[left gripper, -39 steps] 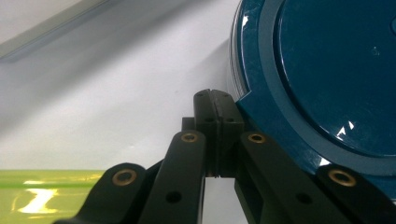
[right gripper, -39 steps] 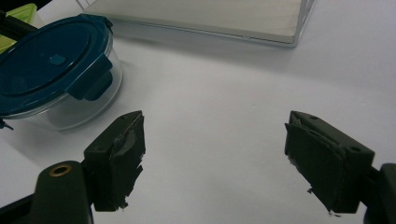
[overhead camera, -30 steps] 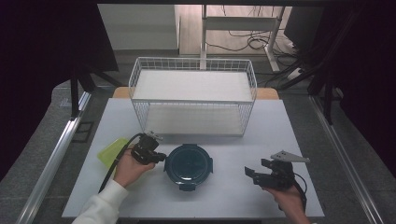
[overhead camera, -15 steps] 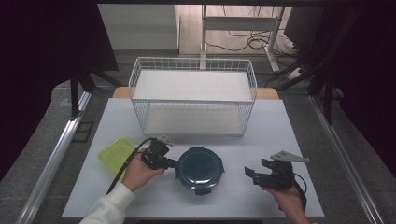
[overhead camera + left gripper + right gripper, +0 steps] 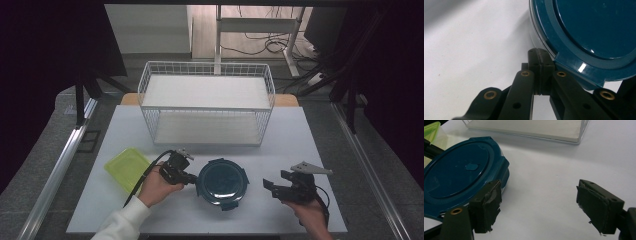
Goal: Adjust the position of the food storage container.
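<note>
A round clear container with a dark teal clip-on lid (image 5: 222, 181) (image 5: 594, 37) (image 5: 461, 175) sits on the white table near its front edge. My left gripper (image 5: 192, 178) (image 5: 539, 53) is shut, its pads pressed together with nothing between them. Its tips rest against the container's left side, just beside a lid latch. My right gripper (image 5: 272, 186) (image 5: 539, 200) is held open a little to the right of the container, with only bare table between its jaws. It is apart from the container.
A lime-green square container (image 5: 127, 167) (image 5: 431, 128) lies on the table left of my left hand. A white wire basket (image 5: 207, 107) (image 5: 524, 127) with a white floor stands across the back of the table (image 5: 300, 135).
My left gripper has slid to the right, and the teal-lidded container has moved right with it, toward the right gripper. The right gripper has kept still.
</note>
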Action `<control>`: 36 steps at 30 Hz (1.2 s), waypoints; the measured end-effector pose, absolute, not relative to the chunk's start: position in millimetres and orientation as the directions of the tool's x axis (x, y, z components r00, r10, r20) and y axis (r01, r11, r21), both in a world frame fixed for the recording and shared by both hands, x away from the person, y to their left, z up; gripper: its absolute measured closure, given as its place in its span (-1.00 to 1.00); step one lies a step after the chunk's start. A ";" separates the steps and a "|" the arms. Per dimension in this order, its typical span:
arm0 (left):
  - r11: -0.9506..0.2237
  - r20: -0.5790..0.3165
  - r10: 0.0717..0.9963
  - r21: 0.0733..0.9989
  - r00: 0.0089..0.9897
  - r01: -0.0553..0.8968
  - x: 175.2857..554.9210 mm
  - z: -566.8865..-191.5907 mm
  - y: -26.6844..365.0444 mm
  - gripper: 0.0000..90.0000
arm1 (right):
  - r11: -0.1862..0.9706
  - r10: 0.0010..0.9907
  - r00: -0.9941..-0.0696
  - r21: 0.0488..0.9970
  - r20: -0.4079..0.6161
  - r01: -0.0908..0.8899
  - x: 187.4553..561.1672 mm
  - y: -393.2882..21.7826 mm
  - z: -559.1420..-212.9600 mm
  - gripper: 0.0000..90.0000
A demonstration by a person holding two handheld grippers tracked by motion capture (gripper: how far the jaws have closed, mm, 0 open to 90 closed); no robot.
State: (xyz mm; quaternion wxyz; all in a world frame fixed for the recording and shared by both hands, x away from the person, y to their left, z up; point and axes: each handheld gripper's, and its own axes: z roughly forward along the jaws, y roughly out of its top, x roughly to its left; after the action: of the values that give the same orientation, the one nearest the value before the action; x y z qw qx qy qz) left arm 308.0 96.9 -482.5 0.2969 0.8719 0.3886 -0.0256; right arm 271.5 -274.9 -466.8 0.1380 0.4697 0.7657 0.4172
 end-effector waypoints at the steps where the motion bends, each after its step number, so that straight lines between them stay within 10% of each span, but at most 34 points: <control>1: -0.522 -0.275 0.662 0.498 0.697 0.693 308.0 -482.5 96.9 1.00 | 0.211 0.834 -0.521 0.769 0.181 0.604 271.5 -274.9 -466.8 -0.55; 36: -0.497 -0.273 0.661 0.539 0.699 0.680 319.7 -485.7 84.5 1.00 | 0.192 0.833 -0.516 0.770 0.200 0.608 282.6 -268.0 -466.9 -0.55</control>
State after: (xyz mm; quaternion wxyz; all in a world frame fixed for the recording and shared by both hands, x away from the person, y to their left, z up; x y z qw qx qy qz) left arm 319.7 84.5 -485.7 0.3183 0.8651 0.3874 -0.0151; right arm 282.6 -268.0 -466.9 0.1323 0.4736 0.7606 0.4239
